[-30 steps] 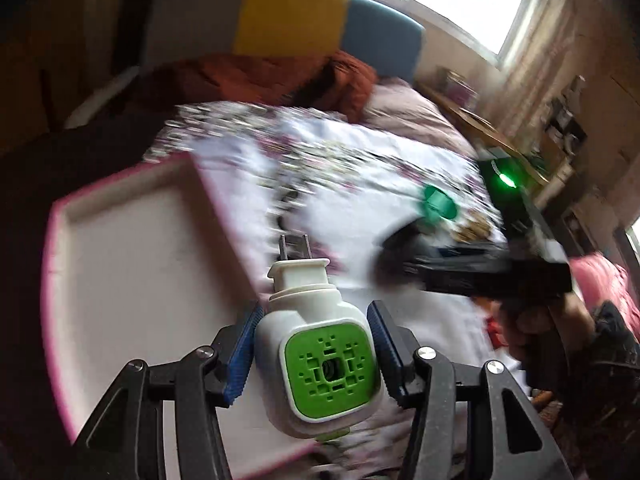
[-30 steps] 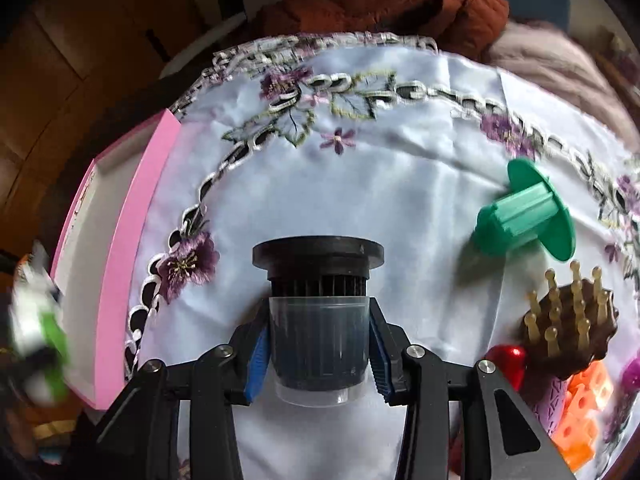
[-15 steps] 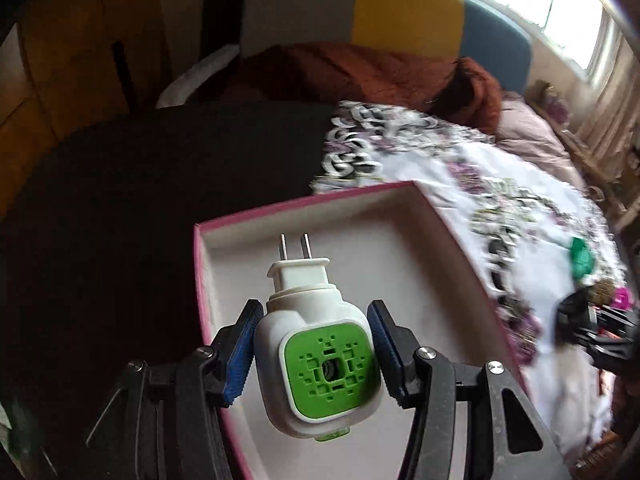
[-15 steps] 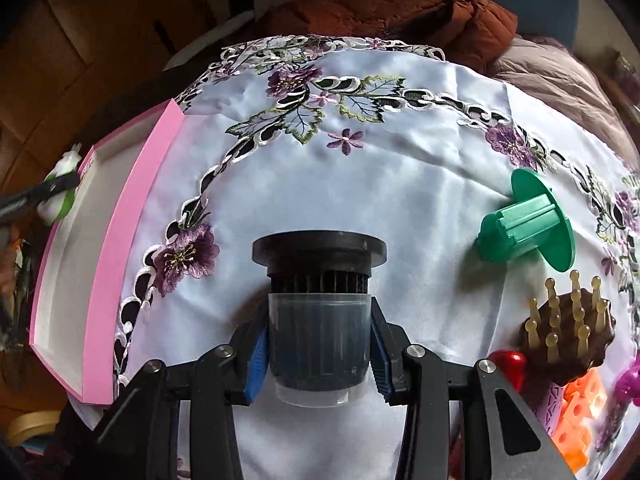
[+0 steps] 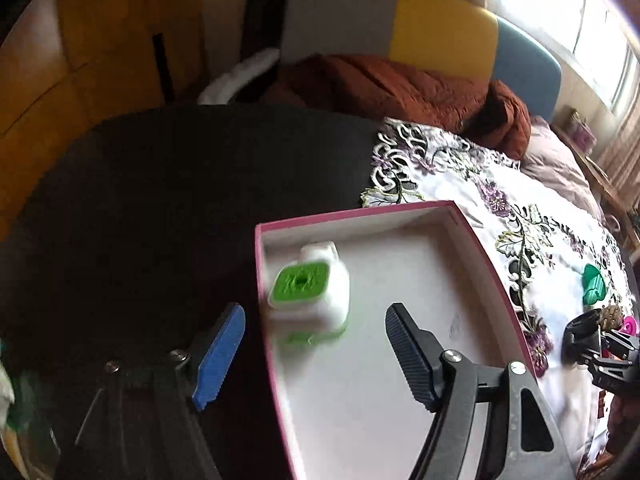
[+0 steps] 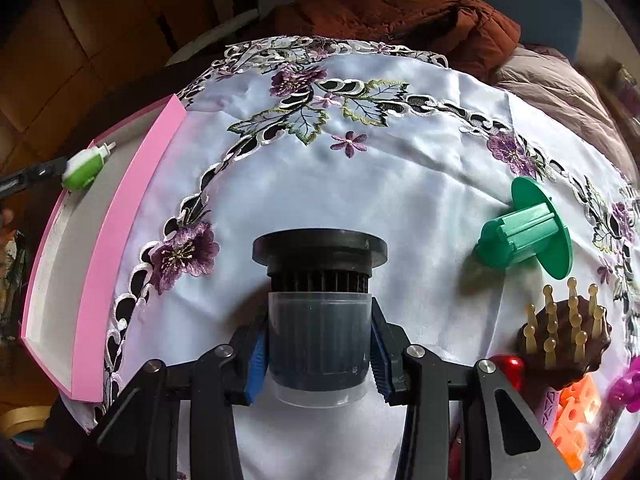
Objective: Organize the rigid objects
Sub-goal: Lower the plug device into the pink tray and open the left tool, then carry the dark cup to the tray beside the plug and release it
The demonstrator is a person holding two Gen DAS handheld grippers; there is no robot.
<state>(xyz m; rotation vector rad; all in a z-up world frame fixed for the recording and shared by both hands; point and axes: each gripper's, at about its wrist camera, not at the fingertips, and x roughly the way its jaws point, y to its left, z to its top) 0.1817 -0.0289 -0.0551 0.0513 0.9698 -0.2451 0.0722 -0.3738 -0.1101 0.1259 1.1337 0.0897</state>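
Note:
A white and green plug-in device (image 5: 310, 292) lies inside the pink-rimmed box (image 5: 400, 210) near its far left corner, blurred. My left gripper (image 5: 316, 344) is open just above and behind it, with nothing between the fingers. The device also shows in the right wrist view (image 6: 86, 164) at the box (image 6: 120, 232). My right gripper (image 6: 318, 356) is shut on a black cylindrical filter with a clear cap (image 6: 320, 300) and holds it over the embroidered tablecloth (image 6: 400, 184).
A green spool (image 6: 524, 234), a brown bristle brush (image 6: 564, 336), an orange block (image 6: 576, 412) and a magenta piece (image 6: 628, 388) lie at the cloth's right. A dark round table (image 5: 160, 208) lies left of the box. A brown blanket (image 5: 400, 88) lies behind.
My left gripper has opened and the plug-in device has dropped into the pink-rimmed box. My right gripper holds the black filter as before.

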